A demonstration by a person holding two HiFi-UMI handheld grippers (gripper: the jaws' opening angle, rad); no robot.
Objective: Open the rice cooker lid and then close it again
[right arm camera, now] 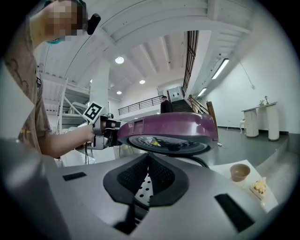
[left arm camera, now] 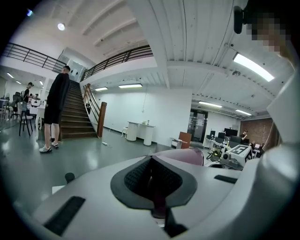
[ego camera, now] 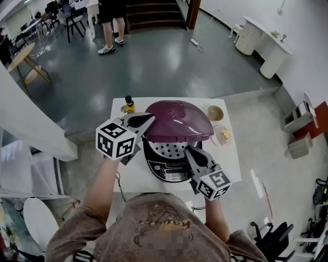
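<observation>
My left tongs (ego camera: 147, 121) are pinched shut on the left edge of the purple lid (ego camera: 179, 122). In the left gripper view the pads meet on a thin purple strip, and the lid's dome swells just beyond them. My right tongs (ego camera: 192, 151) stand only narrowly apart and grip nothing. Through their gap, in the right gripper view, shows a white dotted surface (right arm camera: 144, 186) on top of the rice cooker (ego camera: 171, 169). In the head view these tongs lie at the cooker's front right, just under the lid's front rim. I cannot tell whether they touch it.

The lid is tilted up, partly open, and the right gripper view shows its round dark underside clear of the body. The cooker sits at the middle of the white tabletop (ego camera: 231, 156), its dark control panel towards the lower edge of the frame.

Right of the lid stands a small tan bowl (ego camera: 215, 112), with a small piece of food (ego camera: 224, 135) just below it in the frame. A yellow bottle (ego camera: 129, 105) with a black cap stands at the lid's upper left. Beyond the tabletop, on the grey floor (ego camera: 169, 61), a person (ego camera: 110, 25) stands near the stairs (ego camera: 154, 13) at the top of the frame.
</observation>
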